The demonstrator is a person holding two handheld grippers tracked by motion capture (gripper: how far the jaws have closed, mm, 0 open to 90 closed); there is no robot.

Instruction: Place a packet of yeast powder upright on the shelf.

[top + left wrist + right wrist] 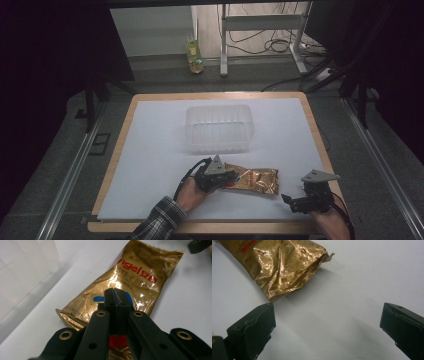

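A gold foil packet (pixel 252 181) lay on the white sheet (pixel 150 150), just nearer the person than the clear plastic tub (pixel 218 128). The left gripper (pixel 117 296) (jaws pressed together) sat over the packet's end; whether it pinched the foil I cannot tell. The right gripper (pixel 289 199) lay beside the packet's other end, jaws spread wide.

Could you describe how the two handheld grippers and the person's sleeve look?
Both grippers, left and right, are black, each topped with a grey three-cornered plate and trailing a black cable. The left gripper view shows brass-coloured rivets on the black linkage and a red part between the arms. The left forearm wears a plaid sleeve.
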